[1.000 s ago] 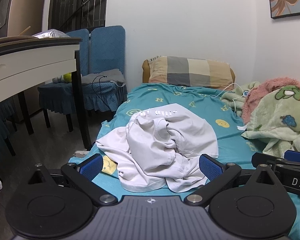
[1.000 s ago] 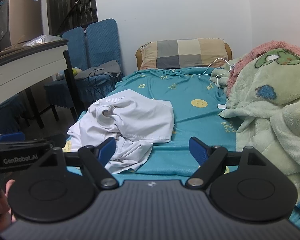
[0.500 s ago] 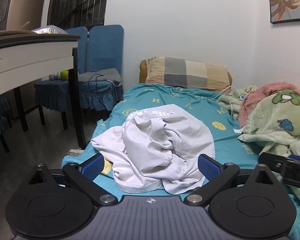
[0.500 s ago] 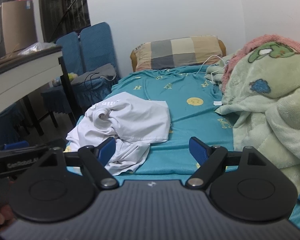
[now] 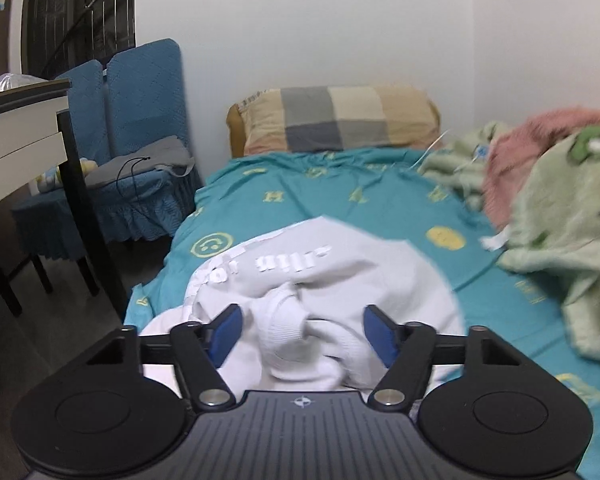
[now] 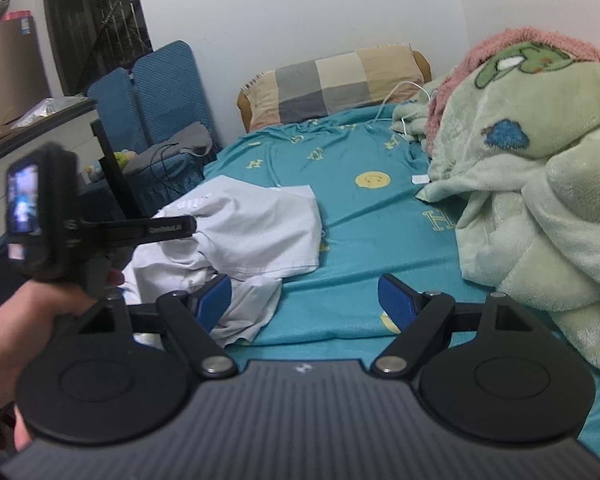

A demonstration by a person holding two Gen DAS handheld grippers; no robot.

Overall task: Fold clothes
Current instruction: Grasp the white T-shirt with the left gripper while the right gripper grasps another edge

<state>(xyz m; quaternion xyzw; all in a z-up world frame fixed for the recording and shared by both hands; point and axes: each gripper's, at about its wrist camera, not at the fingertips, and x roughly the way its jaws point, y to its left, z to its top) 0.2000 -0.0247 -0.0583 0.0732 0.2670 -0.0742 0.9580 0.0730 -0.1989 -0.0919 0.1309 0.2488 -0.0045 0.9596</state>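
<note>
Left wrist view, left claw point(image 5: 301, 332) spread over white garment point(image 5: 320, 280) (blurred, perhaps touching), right claw point(image 6: 305, 298) spread

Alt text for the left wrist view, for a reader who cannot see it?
The open left tool hangs just above a crumpled white garment on a teal bedsheet, gripping nothing. A checked pillow lies at the bed's head, green and pink blankets on the right, blue chairs left.

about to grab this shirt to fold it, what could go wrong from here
The white shirt lies bunched in layers, so the open left tool might pinch several folds together. It sits near the bed edge and could slide off. The right tool is open over bare sheet, beside the shirt.
</note>
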